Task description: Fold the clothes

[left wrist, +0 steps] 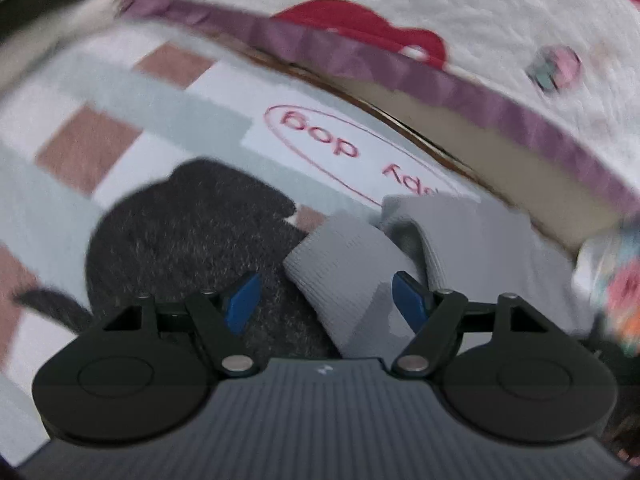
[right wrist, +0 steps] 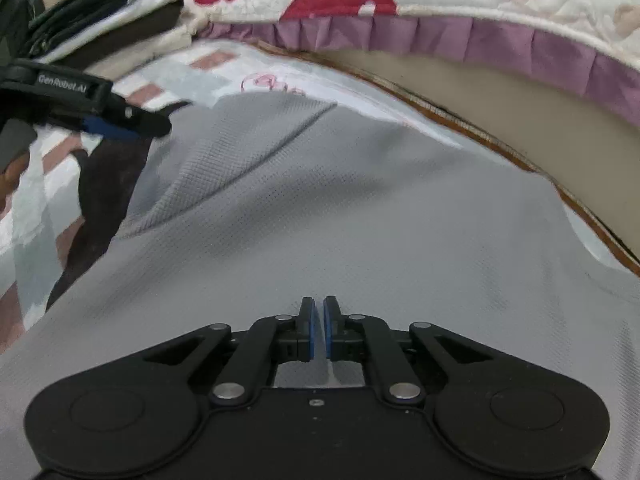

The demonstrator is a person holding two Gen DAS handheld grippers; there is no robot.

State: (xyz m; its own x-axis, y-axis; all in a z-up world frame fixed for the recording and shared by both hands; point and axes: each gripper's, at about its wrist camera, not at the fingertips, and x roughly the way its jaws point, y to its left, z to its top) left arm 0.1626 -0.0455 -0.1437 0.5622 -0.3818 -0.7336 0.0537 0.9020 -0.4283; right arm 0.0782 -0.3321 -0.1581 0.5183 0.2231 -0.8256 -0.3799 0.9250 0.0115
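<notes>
A grey knit garment (right wrist: 320, 216) lies spread on a patterned sheet (right wrist: 256, 64). My right gripper (right wrist: 319, 320) is shut on a fold of it, close to the cloth. In the left wrist view my left gripper (left wrist: 326, 300) is open, its blue pads astride the garment's ribbed collar or cuff end (left wrist: 352, 280) without closing on it. A dark fuzzy garment (left wrist: 192, 236) lies partly under the grey one, to the left. The left gripper also shows in the right wrist view (right wrist: 120, 126) at the grey garment's far left corner.
A quilted cover with red prints and a purple frill (right wrist: 480, 44) hangs along the far edge, above a beige panel with a wooden rim (right wrist: 460, 120). Folded dark and white items (right wrist: 104, 12) are stacked at the far left.
</notes>
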